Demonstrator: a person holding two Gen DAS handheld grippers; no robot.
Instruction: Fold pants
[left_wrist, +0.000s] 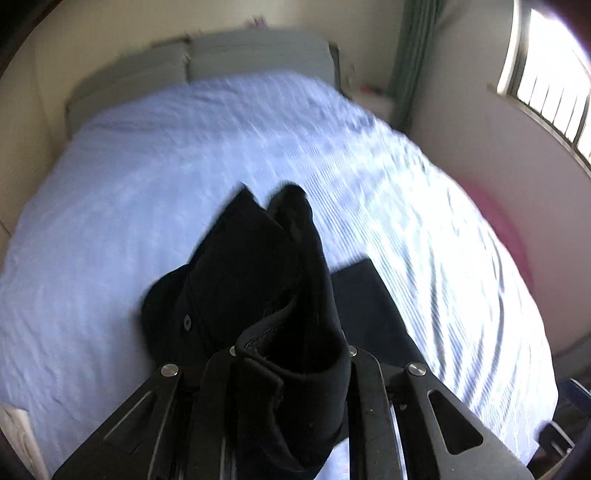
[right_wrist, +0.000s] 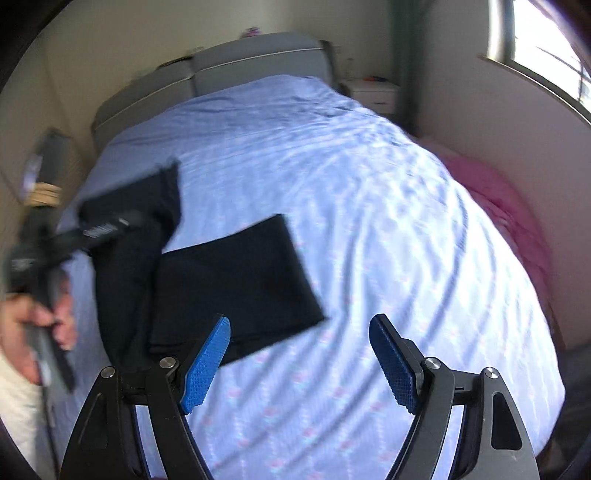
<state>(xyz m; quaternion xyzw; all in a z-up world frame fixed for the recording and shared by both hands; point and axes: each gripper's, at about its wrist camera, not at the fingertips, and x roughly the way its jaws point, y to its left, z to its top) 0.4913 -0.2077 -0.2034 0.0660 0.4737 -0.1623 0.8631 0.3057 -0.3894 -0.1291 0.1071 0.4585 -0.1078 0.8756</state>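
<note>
Daylight from window (left_wrist: 550, 88) at upper right, blown out to white glare. Sunlit streaks across bed (left_wrist: 184, 166) on right half; left half dimmer, bluish. Motion blur throughout both views, heavy on left gripper (right_wrist: 110, 229) in right wrist view. Black pants (left_wrist: 258, 266) lose detail. Fisheye bending, dark vignette at corners.
</note>
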